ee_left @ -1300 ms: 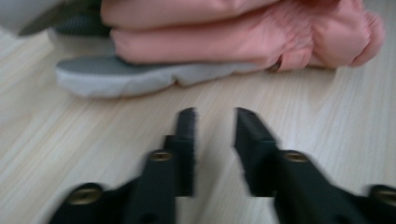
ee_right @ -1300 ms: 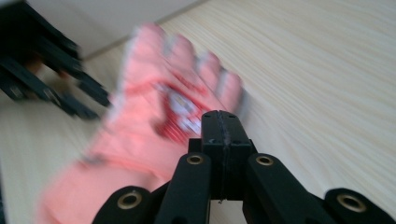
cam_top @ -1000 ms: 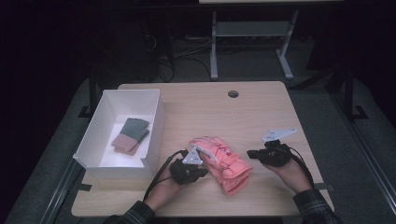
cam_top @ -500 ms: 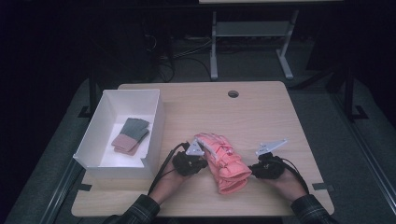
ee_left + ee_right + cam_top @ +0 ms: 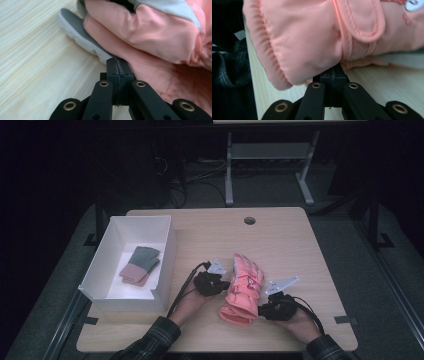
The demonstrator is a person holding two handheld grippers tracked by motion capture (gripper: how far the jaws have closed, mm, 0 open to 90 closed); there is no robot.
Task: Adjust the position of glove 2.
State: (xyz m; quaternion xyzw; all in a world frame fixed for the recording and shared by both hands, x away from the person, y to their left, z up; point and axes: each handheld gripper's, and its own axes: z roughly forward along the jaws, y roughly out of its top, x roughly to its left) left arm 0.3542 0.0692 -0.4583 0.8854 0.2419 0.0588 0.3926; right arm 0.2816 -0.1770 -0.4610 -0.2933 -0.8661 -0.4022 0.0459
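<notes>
My left gripper [image 5: 117,82] has its jaws pressed together on the edge of the puffy pink padded glove [image 5: 242,287]. My right gripper [image 5: 334,86] pinches its cuff edge, jaws together too. The glove lies on the pale wooden table [image 5: 300,245], right of the white open box [image 5: 167,255]. It looks soft, light and squashy, so I think edges are best to grab. My left gripper view shows its grey grippy palm [image 5: 75,30]; the high view shows folded socks [image 5: 140,265] inside the box.
</notes>
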